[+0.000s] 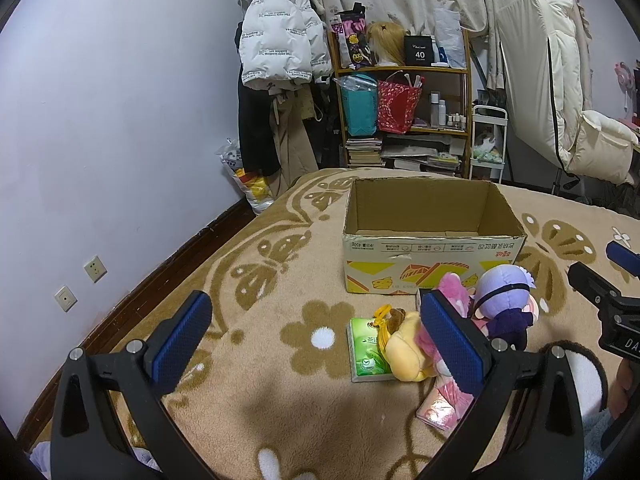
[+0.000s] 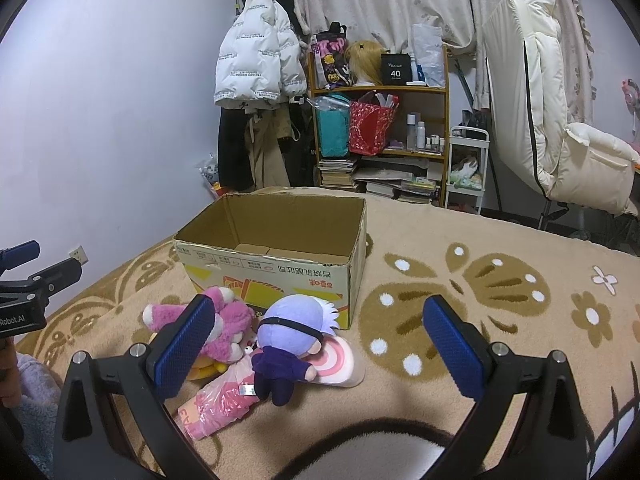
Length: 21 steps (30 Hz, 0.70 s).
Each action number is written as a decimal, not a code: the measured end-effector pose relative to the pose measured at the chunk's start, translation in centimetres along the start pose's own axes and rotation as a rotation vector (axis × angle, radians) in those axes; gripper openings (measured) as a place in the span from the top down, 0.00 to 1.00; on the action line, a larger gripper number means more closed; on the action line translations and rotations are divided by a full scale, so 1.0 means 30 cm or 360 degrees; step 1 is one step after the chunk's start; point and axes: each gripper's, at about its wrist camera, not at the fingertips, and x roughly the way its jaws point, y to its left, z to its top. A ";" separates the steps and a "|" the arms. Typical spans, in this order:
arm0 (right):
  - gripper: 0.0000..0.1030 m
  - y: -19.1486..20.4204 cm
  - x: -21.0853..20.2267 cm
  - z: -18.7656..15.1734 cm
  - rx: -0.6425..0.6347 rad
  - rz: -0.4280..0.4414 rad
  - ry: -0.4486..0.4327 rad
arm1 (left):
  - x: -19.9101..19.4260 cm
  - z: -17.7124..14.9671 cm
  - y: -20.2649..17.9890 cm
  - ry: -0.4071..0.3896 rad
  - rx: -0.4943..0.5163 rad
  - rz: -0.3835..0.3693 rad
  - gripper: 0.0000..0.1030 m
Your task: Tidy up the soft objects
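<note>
An open, empty cardboard box [image 1: 432, 240] stands on the bed; it also shows in the right wrist view [image 2: 276, 264]. In front of it lie a yellow plush [image 1: 404, 350], a green tissue pack [image 1: 366, 354], a pink plush [image 2: 228, 330], a purple-haired doll [image 2: 286, 344] and a pink plastic packet [image 2: 218, 404]. The doll also shows in the left wrist view [image 1: 504, 300]. My left gripper [image 1: 316, 340] is open and empty, just left of the pile. My right gripper [image 2: 318, 344] is open and empty, with the doll between its fingers' line of sight.
A tan flower-patterned blanket [image 2: 480, 292] covers the bed. A wall runs along the left. Behind the bed stand a coat rack with a white jacket [image 1: 280, 36], a cluttered shelf [image 1: 404, 112] and a cream chair [image 2: 560, 132].
</note>
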 end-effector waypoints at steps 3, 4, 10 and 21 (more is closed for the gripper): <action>0.00 0.001 0.002 0.000 -0.0002 -0.0001 0.0003 | 0.000 0.000 0.000 0.0000 0.0000 -0.0001 0.00; 0.00 0.000 0.001 0.000 -0.0001 0.0000 0.0002 | 0.000 0.000 0.000 0.0000 0.0001 0.0000 0.00; 0.00 0.001 0.003 -0.001 0.0000 0.0000 0.0004 | 0.002 -0.002 -0.001 0.0002 0.0000 0.0001 0.00; 0.00 0.006 -0.003 0.000 -0.0001 0.0000 0.0001 | 0.005 -0.005 -0.003 0.0004 0.0003 0.0003 0.00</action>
